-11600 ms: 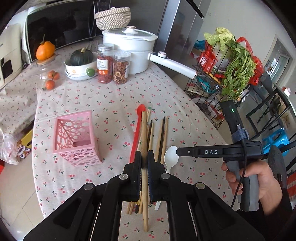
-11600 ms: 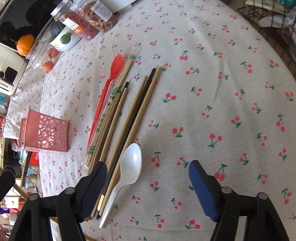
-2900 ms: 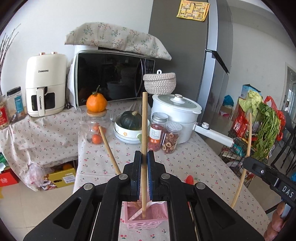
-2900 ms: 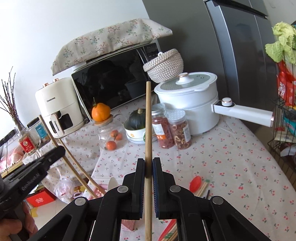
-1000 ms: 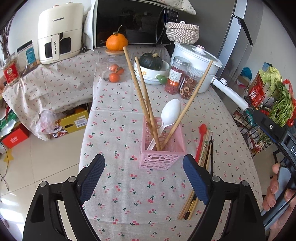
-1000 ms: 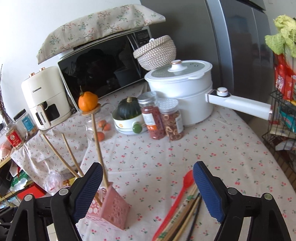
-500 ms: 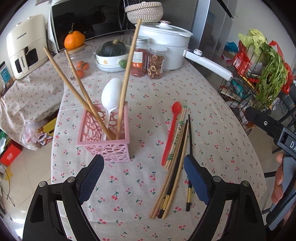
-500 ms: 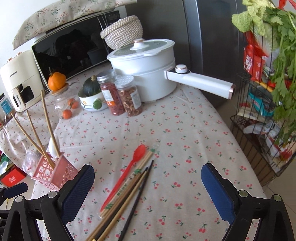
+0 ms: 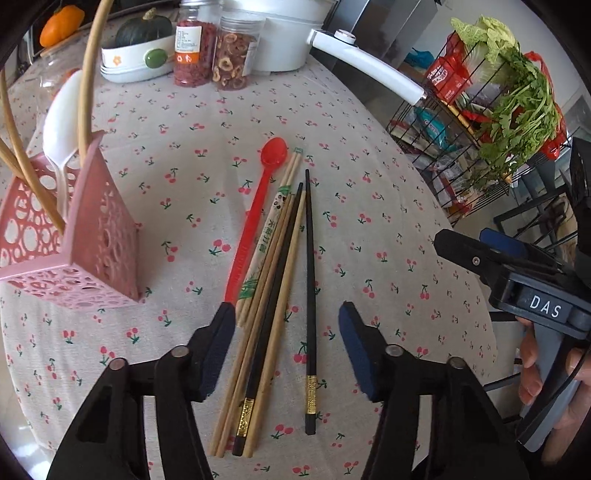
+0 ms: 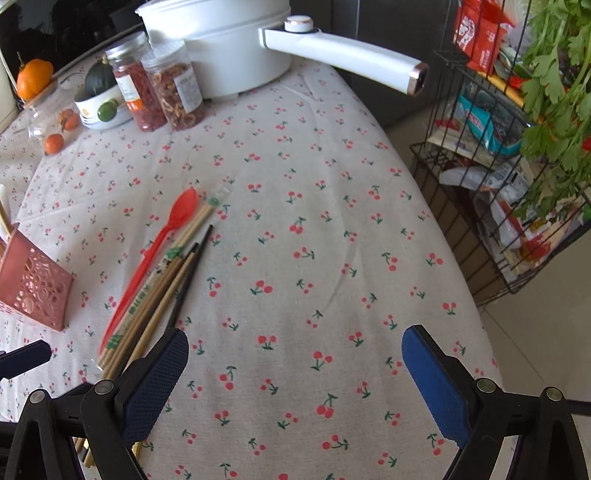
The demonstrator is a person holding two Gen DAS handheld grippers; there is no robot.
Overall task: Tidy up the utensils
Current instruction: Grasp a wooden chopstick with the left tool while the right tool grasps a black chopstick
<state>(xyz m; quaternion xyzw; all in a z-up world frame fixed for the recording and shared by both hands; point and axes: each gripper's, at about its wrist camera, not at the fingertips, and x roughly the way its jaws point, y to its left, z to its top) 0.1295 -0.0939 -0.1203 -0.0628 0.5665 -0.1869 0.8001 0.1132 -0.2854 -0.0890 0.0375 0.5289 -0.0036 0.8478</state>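
We see the loose utensils in the centre of the left wrist frame: a bundle of wooden chopsticks (image 9: 269, 254), a red spoon (image 9: 255, 218) along its left edge, and a lone black chopstick (image 9: 309, 280) just right of the bundle, all lying flat on the cherry-print tablecloth (image 9: 369, 192). One black chopstick also lies within the bundle.

Pink holder (image 9: 70, 236) sits at the left of that frame, tilted in the fisheye, holding a white spoon (image 9: 61, 118) and several wooden chopsticks (image 9: 88, 74) that lean out of it.

Our left gripper (image 9: 286, 325) hangs over the near ends of the bundle, fingers spread wide, gripping nothing. Right gripper (image 10: 295, 354) is released too, fingers far apart above bare cloth at the bottom of the right wrist frame; the bundle lies at its left finger.

Upper part of both frames: white pot (image 10: 221, 37) with long handle, two jars (image 10: 159, 88), a bowl with a dark squash (image 9: 144, 29). Wire rack (image 10: 498, 155) with greens at the right.
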